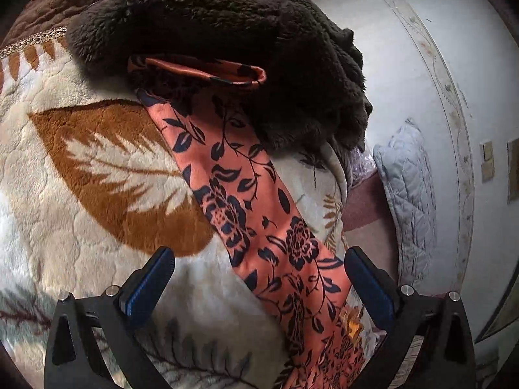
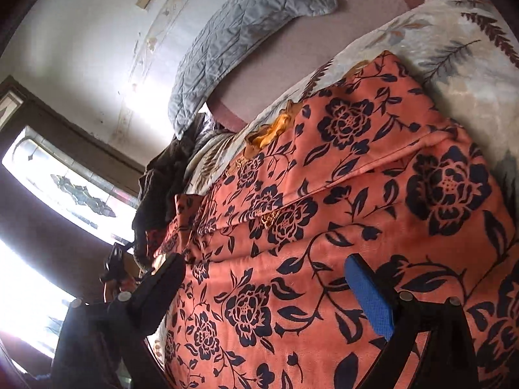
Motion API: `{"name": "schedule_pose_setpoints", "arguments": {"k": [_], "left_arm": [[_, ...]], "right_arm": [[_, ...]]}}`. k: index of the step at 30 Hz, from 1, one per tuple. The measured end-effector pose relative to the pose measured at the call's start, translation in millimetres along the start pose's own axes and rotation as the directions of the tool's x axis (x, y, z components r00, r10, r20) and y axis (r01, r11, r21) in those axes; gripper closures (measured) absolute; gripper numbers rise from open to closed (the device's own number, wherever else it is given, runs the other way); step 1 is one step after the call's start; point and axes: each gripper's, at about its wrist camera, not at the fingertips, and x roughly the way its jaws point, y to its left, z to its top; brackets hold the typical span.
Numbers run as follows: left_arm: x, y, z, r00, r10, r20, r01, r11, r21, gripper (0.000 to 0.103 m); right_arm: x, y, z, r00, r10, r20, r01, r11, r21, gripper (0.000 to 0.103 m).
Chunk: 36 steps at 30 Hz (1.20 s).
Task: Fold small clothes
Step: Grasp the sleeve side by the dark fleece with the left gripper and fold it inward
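Currently I hold both sets of fingers spread and empty: the left gripper (image 1: 259, 267) above the long strip of the floral garment (image 1: 259, 214), the right gripper (image 2: 264, 269) over its wide part. The garment lies on the leaf-print blanket (image 1: 81, 168) on the bed. Risk: the dark fleece (image 1: 227, 32) pins the far end; pulling may drag it along.

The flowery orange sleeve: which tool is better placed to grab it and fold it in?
Probably the left tool: it hangs open over the long sleeve. The right tool, also open, faces the garment's wide body.
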Motion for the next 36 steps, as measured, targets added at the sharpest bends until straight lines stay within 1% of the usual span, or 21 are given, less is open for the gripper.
{"name": "schedule_pose_setpoints", "arguments": {"k": [3,8,11,12,13,14,15,17,19,20,21,23,25,28,29,31,32,33,34,35,36], "left_arm": [[17,9,20,1.000,0.019,0.025,-0.017,0.998,-0.063,0.000],[27,15,47,0.997,0.034,0.074,-0.029,0.997,-0.065,0.004],[30,15,57,0.995,0.051,0.085,-0.048,0.998,-0.045,0.025],[34,16,60,0.995,0.074,0.072,-0.071,0.997,-0.041,0.040],[37,18,61,0.993,0.092,0.073,-0.089,0.995,-0.041,0.061],[39,21,62,0.991,0.112,0.069,-0.109,0.993,-0.044,0.073],[41,24,63,0.989,0.139,0.057,-0.136,0.989,-0.051,0.096],[42,22,63,0.983,0.176,0.058,-0.174,0.984,-0.036,0.098],[35,-8,56,0.960,0.257,0.108,-0.266,0.961,0.076,0.098],[30,-35,48,0.944,0.292,0.157,-0.318,0.931,0.182,0.098],[25,-65,35,0.934,0.294,0.202,-0.344,0.894,0.288,0.098],[10,-125,-2,0.941,0.224,0.253,-0.321,0.826,0.463,0.098],[-3,-189,-53,0.959,0.119,0.259,-0.259,0.740,0.621,0.098],[-9,-275,-144,0.984,-0.038,0.175,-0.119,0.589,0.799,0.098],[-3,-300,-178,0.991,-0.067,0.118,-0.064,0.536,0.842,0.098],[17,-334,-247,0.997,-0.076,-0.001,0.034,0.435,0.900,0.092],[31,-343,-281,0.996,-0.058,-0.068,0.085,0.383,0.920,0.084],[47,-346,-312,0.992,-0.026,-0.124,0.125,0.337,0.933,0.049],[59,-343,-341,0.987,0.022,-0.161,0.146,0.305,0.941,0.011],[74,-336,-364,0.982,0.067,-0.177,0.151,0.283,0.947,0.005],[82,-323,-381,0.978,0.105,-0.179,0.145,0.270,0.952,0.005]], "right_arm": [[10,5,-4,1.000,0.006,-0.029,-0.007,0.999,-0.037,0.003],[17,13,-6,0.999,0.013,-0.041,-0.016,0.997,-0.080,0.003],[19,16,-5,0.999,0.025,-0.040,-0.028,0.995,-0.092,0.003],[19,16,-4,0.999,0.023,-0.041,-0.027,0.995,-0.097,0.003],[20,17,-4,0.999,0.017,-0.039,-0.021,0.995,-0.099,0.003],[20,16,-3,0.999,0.016,-0.038,-0.020,0.995,-0.097,0.003],[20,16,-3,0.999,0.019,-0.041,-0.023,0.995,-0.097,0.003],[19,18,-1,0.999,0.012,-0.031,-0.015,0.994,-0.109,0.003],[17,18,0,1.000,0.001,-0.016,-0.003,0.993,-0.119,0.003],[15,17,2,1.000,-0.002,-0.008,0.001,0.993,-0.115,0.003],[12,15,3,1.000,-0.002,0.003,0.002,0.994,-0.106,0.003],[6,13,5,1.000,0.004,0.022,-0.001,0.995,-0.097,0.003],[-2,10,7,0.999,0.006,0.048,-0.001,0.996,-0.090,0.003],[-15,5,12,0.997,0.014,0.082,-0.008,0.997,-0.071,0.003],[-19,2,13,0.996,0.012,0.094,-0.006,0.998,-0.063,0.003],[-27,-4,17,0.993,0.014,0.114,-0.010,0.999,-0.040,0.003],[-30,-7,19,0.992,0.015,0.123,-0.011,1.000,-0.025,0.003],[-34,-11,21,0.991,0.016,0.134,-0.015,1.000,-0.009,0.003],[-37,-14,24,0.990,0.021,0.143,-0.023,1.000,0.008,0.003],[-41,-18,26,0.988,0.026,0.149,-0.030,0.999,0.025,0.003],[-44,-22,27,0.987,0.026,0.158,-0.033,0.998,0.046,0.003]]}}
